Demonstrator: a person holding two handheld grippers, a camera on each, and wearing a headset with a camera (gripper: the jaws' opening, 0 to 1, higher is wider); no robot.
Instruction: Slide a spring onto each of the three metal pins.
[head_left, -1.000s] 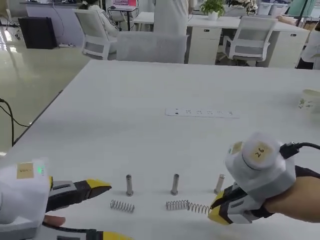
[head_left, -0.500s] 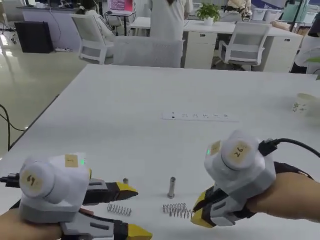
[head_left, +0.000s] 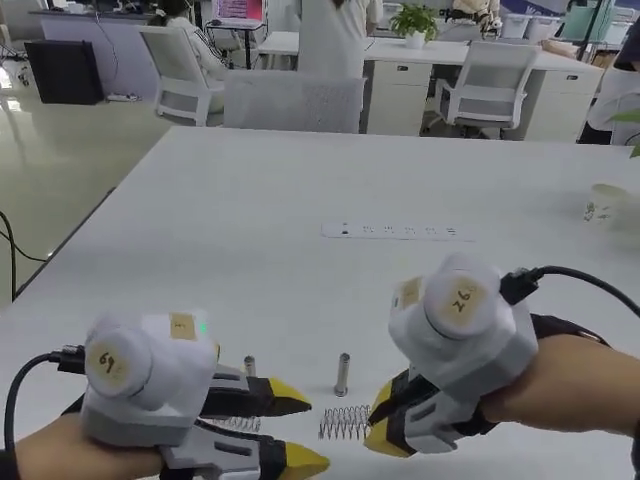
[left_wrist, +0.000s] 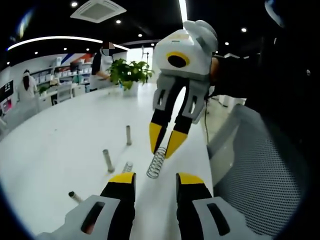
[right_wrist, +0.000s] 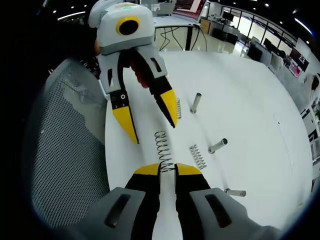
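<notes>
White table (head_left: 300, 190) carries metal pins (head_left: 343, 373) and a spring (head_left: 343, 422); office chairs (head_left: 495, 85) stand beyond.

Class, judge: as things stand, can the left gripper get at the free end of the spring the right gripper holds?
Probably yes: the left gripper is open, and the spring juts toward it from the right gripper, nothing between.

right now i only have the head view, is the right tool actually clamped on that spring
Observer: Yes; the right gripper view shows the right tool shut on one end of the spring.
Operator: i only count two, where's the third
Observer: Behind your right tool; the third pin stands bare, in line beyond the middle pin.
Operator: anything else lying there
Observer: A loose spring lies beside the held one, near the middle pin.
</notes>
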